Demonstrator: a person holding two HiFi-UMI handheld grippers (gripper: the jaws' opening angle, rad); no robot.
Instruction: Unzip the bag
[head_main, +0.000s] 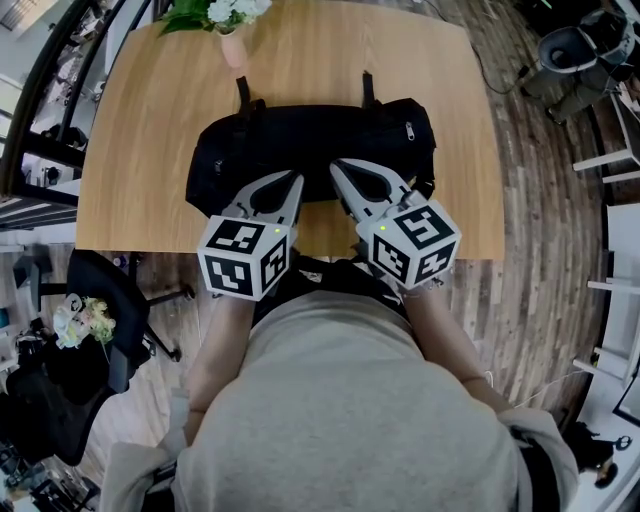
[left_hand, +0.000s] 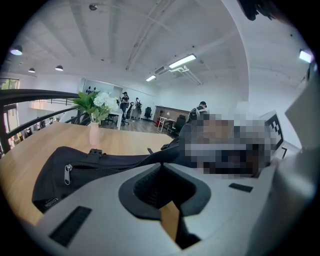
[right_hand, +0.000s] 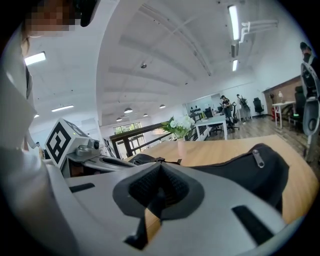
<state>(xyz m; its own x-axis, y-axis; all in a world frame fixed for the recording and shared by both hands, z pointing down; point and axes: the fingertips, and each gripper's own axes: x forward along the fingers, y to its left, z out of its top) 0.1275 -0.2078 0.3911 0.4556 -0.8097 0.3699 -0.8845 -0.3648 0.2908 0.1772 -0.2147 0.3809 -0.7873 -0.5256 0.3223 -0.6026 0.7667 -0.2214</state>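
Observation:
A black bag (head_main: 310, 140) lies across the middle of the wooden table (head_main: 140, 150), two straps pointing away from me. A silver zipper pull (head_main: 409, 131) shows near its right end. Both grippers hover over the bag's near side, close together. My left gripper (head_main: 297, 179) is shut with nothing between its jaws, and my right gripper (head_main: 335, 168) is shut and empty too. In the left gripper view the closed jaws (left_hand: 160, 165) point over the bag (left_hand: 100, 165), which has a zipper pull (left_hand: 67, 173) at its left end. The right gripper view has the bag (right_hand: 250, 172) and a pull (right_hand: 258, 158) to the right of the tips (right_hand: 159, 165).
A pink vase of white flowers (head_main: 232, 42) stands at the table's far edge, behind the bag. The table's near edge runs just under the grippers. A dark office chair (head_main: 100, 295) sits on the floor at my left. People stand far off in the office.

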